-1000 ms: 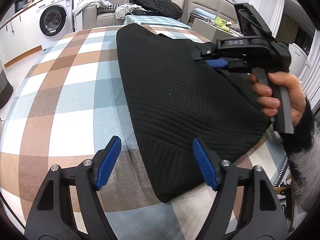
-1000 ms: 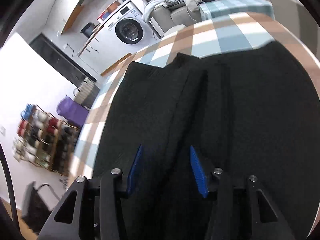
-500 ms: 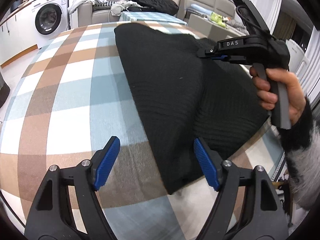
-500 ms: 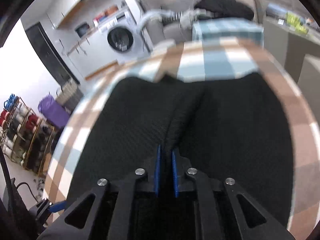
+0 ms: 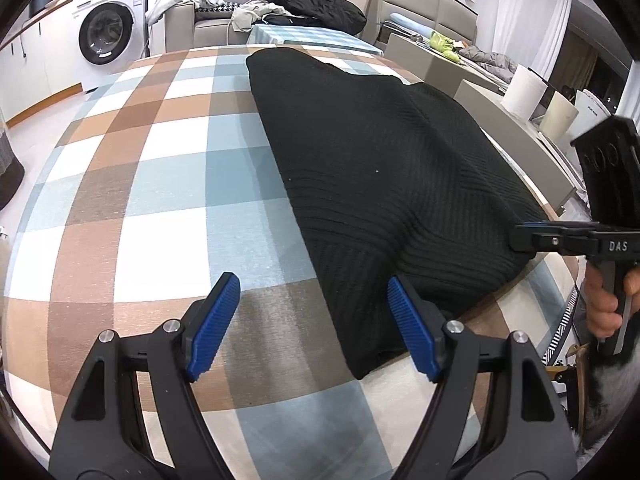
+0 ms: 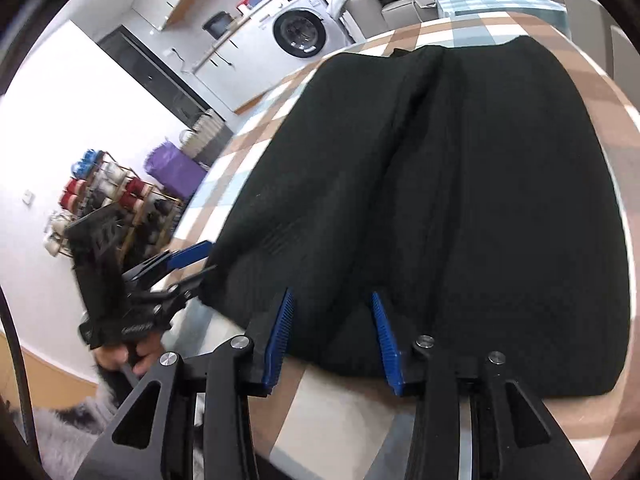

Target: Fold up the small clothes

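Note:
A black knit garment [image 5: 380, 168] lies spread on the checked tablecloth [image 5: 160, 200], with a lengthwise ridge down its middle [image 6: 416, 128]. My left gripper [image 5: 312, 284] is open and hovers at the garment's near left corner, one pad over bare cloth and one over the knit. My right gripper [image 6: 331, 294] is at the garment's near edge. Its jaws are opening, and a hump of knit sits between the pads without being pressed. Side-on, the right gripper [image 5: 520, 236] shows at the garment's right edge, and the left gripper [image 6: 188, 264] at its left corner.
A washing machine [image 5: 106, 34] and a sofa [image 5: 208, 20] piled with clothes stand beyond the table's far edge. White rolls [image 5: 524, 92] stand on a low ledge at the right. A shoe rack [image 6: 112, 200] stands on the floor to the left.
My right gripper pinched shut on a ridge of the garment, drew back to the near right edge and has now spread its jaws. The left gripper stayed put and open.

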`<state>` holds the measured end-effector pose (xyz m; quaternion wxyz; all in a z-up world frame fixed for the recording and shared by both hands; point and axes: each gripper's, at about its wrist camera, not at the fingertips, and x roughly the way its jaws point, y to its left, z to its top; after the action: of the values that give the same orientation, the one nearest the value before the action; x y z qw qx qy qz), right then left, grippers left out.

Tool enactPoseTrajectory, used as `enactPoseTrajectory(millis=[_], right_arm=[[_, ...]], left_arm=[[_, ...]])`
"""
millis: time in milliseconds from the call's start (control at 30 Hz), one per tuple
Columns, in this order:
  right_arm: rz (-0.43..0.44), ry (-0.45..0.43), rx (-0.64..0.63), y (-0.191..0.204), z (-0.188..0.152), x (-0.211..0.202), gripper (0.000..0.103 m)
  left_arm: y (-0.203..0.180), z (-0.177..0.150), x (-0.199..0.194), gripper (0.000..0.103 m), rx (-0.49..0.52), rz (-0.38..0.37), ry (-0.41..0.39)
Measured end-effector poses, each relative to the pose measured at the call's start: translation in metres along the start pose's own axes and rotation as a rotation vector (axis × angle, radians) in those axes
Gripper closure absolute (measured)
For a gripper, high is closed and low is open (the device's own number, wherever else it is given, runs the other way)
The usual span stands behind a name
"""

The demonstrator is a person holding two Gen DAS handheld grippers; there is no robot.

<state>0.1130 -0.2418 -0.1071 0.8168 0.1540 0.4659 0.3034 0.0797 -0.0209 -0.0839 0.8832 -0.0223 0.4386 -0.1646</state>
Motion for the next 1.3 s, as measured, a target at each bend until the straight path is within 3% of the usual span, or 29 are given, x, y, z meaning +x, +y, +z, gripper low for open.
enactPoseTrajectory(millis=[67,133,200,300,533,633,667,700,733,800,933,1067,1300], right_arm=[[0.045,-0.029,-0.015,0.000,-0.006,-0.005,0.082],[0.050,-0.041,-0.030,-0.002,-0.009,-0.005,0.083],[-0.014,-0.005,-0.030,-0.005,-0.013,0.001,0.083],[-0.003,0.019,-0.027,-0.008,-0.014,0.001,0.081],[0.016,-0.013,-0.024,-0.009,-0.003,0.002,0.076],[-0.016,0.029,-0.068,-0.001,-0.002,0.015,0.076],[-0.033,0.026,-0.096,0.002,-0.004,0.018,0.080],[-0.049,0.006,-0.128,0.006,-0.006,0.018,0.091],[-0.038,-0.037,-0.150,0.011,-0.008,0.013,0.094],[-0.031,-0.083,-0.164,0.014,-0.011,0.004,0.094],[-0.097,-0.006,-0.138,0.010,-0.016,0.018,0.093],[-0.061,-0.007,-0.095,0.010,-0.010,0.014,0.077],[-0.004,-0.095,0.035,-0.008,0.022,0.025,0.080]], left_arm=[[0.003,-0.001,0.000,0.029,-0.002,0.008,0.009],[0.007,-0.002,0.003,0.029,-0.010,0.011,0.030],[0.007,-0.004,0.001,0.028,0.005,0.024,0.036],[0.010,-0.005,-0.001,0.027,-0.009,0.022,0.045],[0.006,-0.001,-0.011,0.027,-0.024,-0.017,-0.010],[0.002,-0.002,-0.011,0.027,-0.014,-0.007,-0.011],[0.002,-0.002,-0.011,0.027,-0.016,-0.010,-0.012],[0.002,-0.002,-0.011,0.027,-0.019,-0.013,-0.013],[0.003,-0.002,-0.012,0.027,-0.021,-0.015,-0.015],[0.003,-0.002,-0.012,0.027,-0.022,-0.017,-0.020],[0.004,-0.003,-0.011,0.027,-0.024,-0.011,-0.013],[0.003,-0.002,-0.012,0.027,-0.023,-0.017,-0.019],[-0.002,-0.002,-0.011,0.027,-0.019,-0.021,-0.023]])
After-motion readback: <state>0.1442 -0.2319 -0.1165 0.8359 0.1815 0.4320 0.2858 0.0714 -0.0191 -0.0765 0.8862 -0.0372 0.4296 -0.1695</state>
